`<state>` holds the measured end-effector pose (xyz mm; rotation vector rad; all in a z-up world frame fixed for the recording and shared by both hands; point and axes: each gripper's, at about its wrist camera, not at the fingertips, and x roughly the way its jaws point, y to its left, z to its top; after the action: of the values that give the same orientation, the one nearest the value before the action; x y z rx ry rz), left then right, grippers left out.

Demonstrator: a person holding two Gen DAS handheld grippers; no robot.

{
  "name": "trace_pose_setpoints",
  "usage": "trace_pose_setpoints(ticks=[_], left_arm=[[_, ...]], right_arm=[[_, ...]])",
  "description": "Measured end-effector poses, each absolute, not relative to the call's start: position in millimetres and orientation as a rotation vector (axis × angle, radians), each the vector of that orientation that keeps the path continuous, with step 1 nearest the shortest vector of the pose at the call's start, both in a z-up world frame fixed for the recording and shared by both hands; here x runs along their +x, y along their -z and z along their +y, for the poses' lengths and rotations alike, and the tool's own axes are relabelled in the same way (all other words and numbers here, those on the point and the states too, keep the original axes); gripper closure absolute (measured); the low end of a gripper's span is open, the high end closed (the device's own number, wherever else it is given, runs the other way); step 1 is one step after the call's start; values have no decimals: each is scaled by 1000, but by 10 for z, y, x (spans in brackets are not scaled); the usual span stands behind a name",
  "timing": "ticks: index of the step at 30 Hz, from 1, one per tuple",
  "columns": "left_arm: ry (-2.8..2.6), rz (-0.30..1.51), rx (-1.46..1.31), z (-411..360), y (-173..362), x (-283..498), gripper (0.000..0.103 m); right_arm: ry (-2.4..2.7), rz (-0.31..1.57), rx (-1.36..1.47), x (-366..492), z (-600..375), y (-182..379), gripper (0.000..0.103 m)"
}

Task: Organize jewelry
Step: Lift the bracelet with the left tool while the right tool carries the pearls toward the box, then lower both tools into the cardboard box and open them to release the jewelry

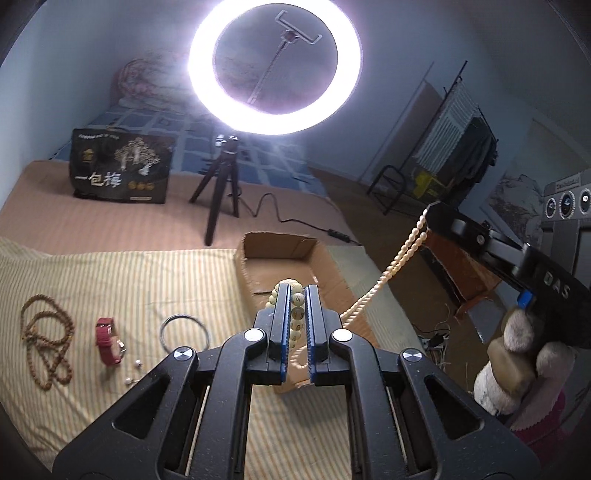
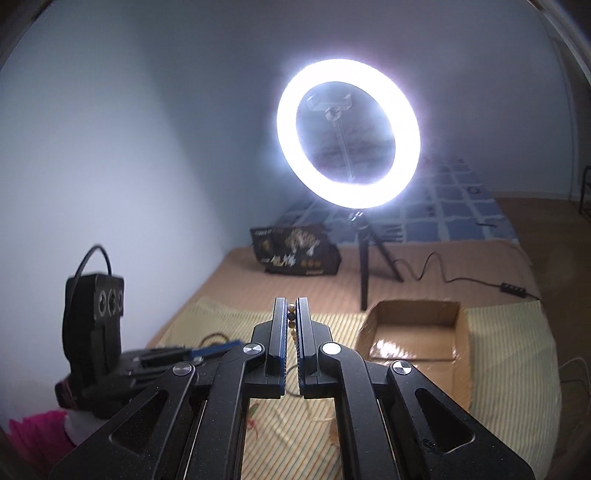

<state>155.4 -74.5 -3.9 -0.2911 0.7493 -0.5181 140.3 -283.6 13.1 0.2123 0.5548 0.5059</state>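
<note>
Cream bead bracelet [image 1: 297,314] clenched in left gripper [image 1: 298,295], pearl strand [image 1: 399,258] pinched in right gripper [image 2: 291,314]; I judge next: carry over cardboard box [image 1: 325,266], release.

Ring light [image 1: 275,66] lit, on black tripod [image 1: 221,192] standing on tan bedcover [image 1: 110,221]; empty phone clamp [image 1: 297,33] at ring centre. Cable with inline switch [image 1: 334,233] trails right from tripod. Black snack bag [image 1: 120,168] upright left of tripod, white characters on front. Blue checked blanket [image 2: 458,210] behind. Clothes rack [image 1: 458,133] by far wall, dark garment hanging.
</note>
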Motion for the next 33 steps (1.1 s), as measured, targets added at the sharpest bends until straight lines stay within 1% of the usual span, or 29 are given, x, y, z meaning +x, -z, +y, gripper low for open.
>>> trace_pose_setpoints(ticks=[11, 18, 25, 33], left_arm=[[578, 762, -270, -1216, 103, 1698, 98], [604, 781, -255, -1510, 226, 1830, 98], [603, 833, -241, -1708, 450, 1988, 98], [546, 904, -210, -1797, 773, 2101, 98]], right_arm=[[-401, 583, 237, 1599, -3251, 31, 100], [-370, 669, 253, 1782, -3401, 296, 100], [-326, 762, 227, 1933, -3394, 613, 100], [-284, 828, 219, 2066, -3419, 851, 100]])
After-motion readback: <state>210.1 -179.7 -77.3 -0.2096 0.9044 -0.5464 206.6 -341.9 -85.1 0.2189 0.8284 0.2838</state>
